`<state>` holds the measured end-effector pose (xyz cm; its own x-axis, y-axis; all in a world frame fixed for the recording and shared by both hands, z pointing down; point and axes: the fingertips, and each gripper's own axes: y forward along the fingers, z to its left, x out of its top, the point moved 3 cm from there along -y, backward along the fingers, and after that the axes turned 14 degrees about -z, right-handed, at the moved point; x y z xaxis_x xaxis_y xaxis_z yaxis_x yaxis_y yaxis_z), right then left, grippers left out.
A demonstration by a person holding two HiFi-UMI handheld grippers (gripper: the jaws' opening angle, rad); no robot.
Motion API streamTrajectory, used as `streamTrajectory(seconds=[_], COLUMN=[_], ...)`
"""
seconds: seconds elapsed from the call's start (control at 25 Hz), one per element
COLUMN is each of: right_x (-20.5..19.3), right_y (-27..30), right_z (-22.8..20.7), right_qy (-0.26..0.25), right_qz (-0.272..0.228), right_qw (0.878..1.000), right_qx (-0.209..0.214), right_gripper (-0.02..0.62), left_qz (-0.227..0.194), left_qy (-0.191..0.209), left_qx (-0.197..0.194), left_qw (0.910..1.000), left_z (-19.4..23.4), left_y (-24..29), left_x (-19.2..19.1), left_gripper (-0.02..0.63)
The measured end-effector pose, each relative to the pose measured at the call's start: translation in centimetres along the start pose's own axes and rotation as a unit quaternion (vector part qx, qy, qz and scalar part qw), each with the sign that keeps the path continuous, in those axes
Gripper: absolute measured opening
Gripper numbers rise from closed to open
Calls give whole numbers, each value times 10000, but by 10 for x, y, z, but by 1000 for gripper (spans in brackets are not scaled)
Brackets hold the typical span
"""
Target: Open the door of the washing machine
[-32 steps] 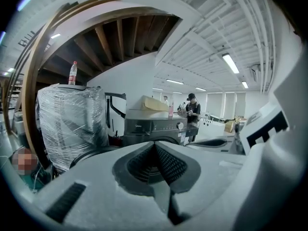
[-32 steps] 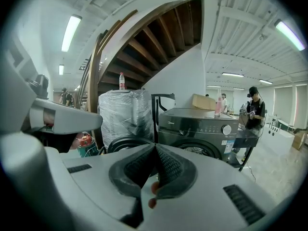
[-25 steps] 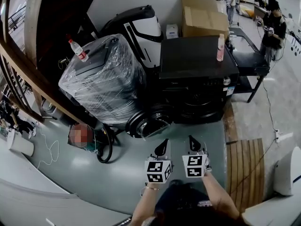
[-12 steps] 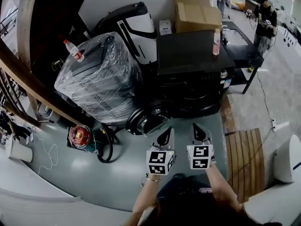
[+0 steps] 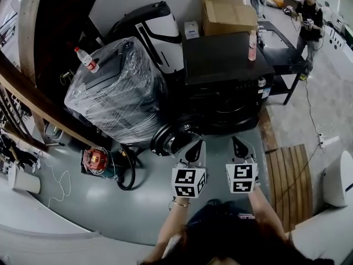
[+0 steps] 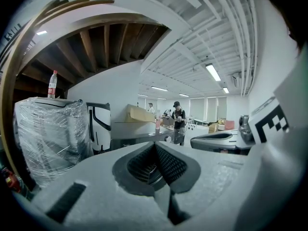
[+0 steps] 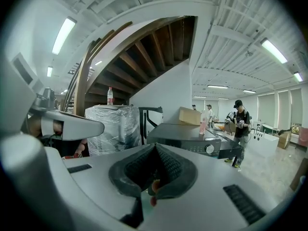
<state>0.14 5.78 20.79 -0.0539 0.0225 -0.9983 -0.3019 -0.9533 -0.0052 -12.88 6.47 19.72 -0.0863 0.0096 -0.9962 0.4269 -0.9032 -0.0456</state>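
Observation:
The black front-loading washing machine (image 5: 226, 73) stands mid-frame in the head view. Its round door (image 5: 174, 138) hangs swung out at the machine's lower left, low over the floor. My left gripper (image 5: 194, 148) is shut and empty, with its tips just right of that door. My right gripper (image 5: 238, 146) is also shut and empty, in front of the machine's base. In the left gripper view the pads (image 6: 155, 144) meet, with the machine's top (image 6: 137, 133) beyond them. In the right gripper view the right gripper (image 7: 155, 146) points over the machine's control panel (image 7: 202, 147).
A plastic-wrapped appliance (image 5: 118, 93) with a water bottle (image 5: 87, 59) on top stands left of the washer. A pink bottle (image 5: 252, 44) is on the washer, a cardboard box (image 5: 226, 10) behind it. A red device (image 5: 95, 159), a black hose (image 5: 128, 169), a wooden pallet (image 5: 289, 178) and a person (image 5: 309, 12) are around.
Both grippers have risen and now sit higher in the head view, nearer the washer's door and base. Both have stayed shut.

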Motion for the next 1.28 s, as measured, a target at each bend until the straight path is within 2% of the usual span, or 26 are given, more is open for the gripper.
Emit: streamTrajectory(seconds=[0.44, 0.6, 1.28], right_x=[17, 22, 24], right_y=[-7, -8, -23], right_z=[2, -1, -6], right_qy=[-68, -241, -354], right_qz=[-205, -322, -233], right_qw=[9998, 9992, 9991], right_qx=[-54, -49, -17], right_gripper=[0, 0, 0], left_qz=[-65, -78, -89], left_qy=[21, 0, -97], left_qx=[25, 76, 91], left_qw=[10000, 9999, 9999], left_z=[7, 11, 3], left_y=[-12, -14, -17], left_x=[11, 12, 7], left_gripper=[12, 12, 12])
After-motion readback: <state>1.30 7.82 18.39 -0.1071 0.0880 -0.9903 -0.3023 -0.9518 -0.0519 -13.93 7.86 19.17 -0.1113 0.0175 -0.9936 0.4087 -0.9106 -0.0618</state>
